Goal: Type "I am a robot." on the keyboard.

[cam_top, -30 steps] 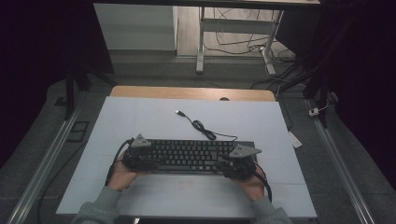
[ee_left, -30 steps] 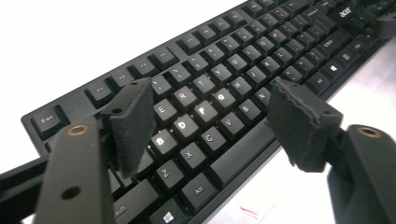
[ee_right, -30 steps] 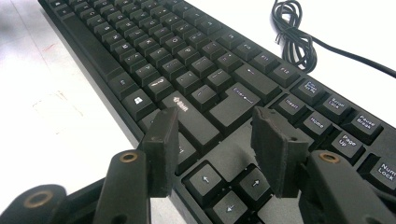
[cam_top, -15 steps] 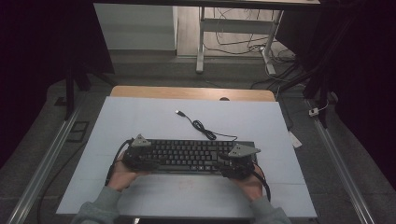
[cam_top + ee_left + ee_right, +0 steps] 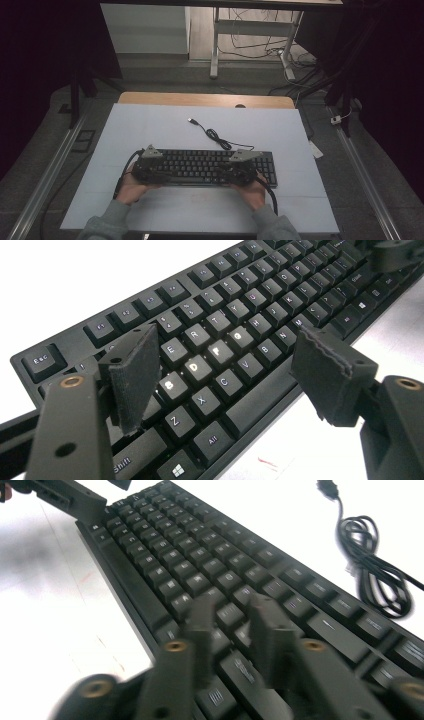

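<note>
A black keyboard (image 5: 200, 167) lies across the near half of the white table (image 5: 150, 125). My left gripper (image 5: 150, 167) hovers over its left end. In the left gripper view the left gripper (image 5: 230, 375) is open, its pads (image 5: 132, 375) straddling the lit letter keys of the keyboard (image 5: 240, 315) without touching them. My right gripper (image 5: 239, 170) is over the keyboard's right part. In the right gripper view the right gripper (image 5: 232, 615) is blurred, jaws drawn close together with nothing between them, just above the keys (image 5: 200, 555).
The keyboard's black cable (image 5: 215, 135) lies coiled on the table behind it, ending in a loose USB plug (image 5: 192, 120). A wooden strip (image 5: 205, 99) edges the table's far side. Metal rails (image 5: 50, 165) run along both sides on the floor.
</note>
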Demonstrator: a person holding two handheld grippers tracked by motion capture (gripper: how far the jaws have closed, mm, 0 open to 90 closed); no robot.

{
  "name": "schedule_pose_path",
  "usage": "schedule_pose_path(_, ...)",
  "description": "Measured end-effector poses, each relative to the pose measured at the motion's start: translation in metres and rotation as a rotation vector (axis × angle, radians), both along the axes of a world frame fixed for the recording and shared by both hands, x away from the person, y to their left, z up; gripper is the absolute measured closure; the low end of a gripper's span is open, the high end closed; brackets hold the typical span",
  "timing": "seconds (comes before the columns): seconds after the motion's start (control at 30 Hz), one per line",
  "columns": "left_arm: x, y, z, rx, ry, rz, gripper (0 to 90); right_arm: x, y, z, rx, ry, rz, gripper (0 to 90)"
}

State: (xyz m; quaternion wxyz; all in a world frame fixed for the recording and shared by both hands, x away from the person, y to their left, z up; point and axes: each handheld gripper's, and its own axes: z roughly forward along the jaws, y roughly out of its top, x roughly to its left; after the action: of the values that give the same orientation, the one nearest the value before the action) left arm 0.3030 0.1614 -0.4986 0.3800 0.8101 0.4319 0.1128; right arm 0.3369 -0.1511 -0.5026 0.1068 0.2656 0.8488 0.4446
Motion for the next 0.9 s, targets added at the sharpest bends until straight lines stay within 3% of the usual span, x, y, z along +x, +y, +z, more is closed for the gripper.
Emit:
schedule_pose_path(0.1, 0.000, 0.000, 0.000, -0.001, 0.001, 0.000, 27.3, 0.003, 0.009, 0.002, -0.012, 0.007, 0.013, 89.1)
schedule_pose_path(0.27, 0.000, -0.002, -0.001, 0.006, 0.002, -0.005, 27.2, 0.011, 0.025, 0.002, -0.057, 0.006, 0.001, 89.5)
schedule_pose_path(0.6, 0.001, -0.003, -0.002, 0.009, 0.003, -0.008, 27.2, 0.029, 0.050, -0.008, -0.094, 0.026, -0.024, 89.4)
schedule_pose_path(0.9, 0.002, -0.003, -0.003, 0.013, 0.004, -0.009, 26.9, 0.033, 0.055, -0.012, -0.110, 0.033, -0.047, 89.4)
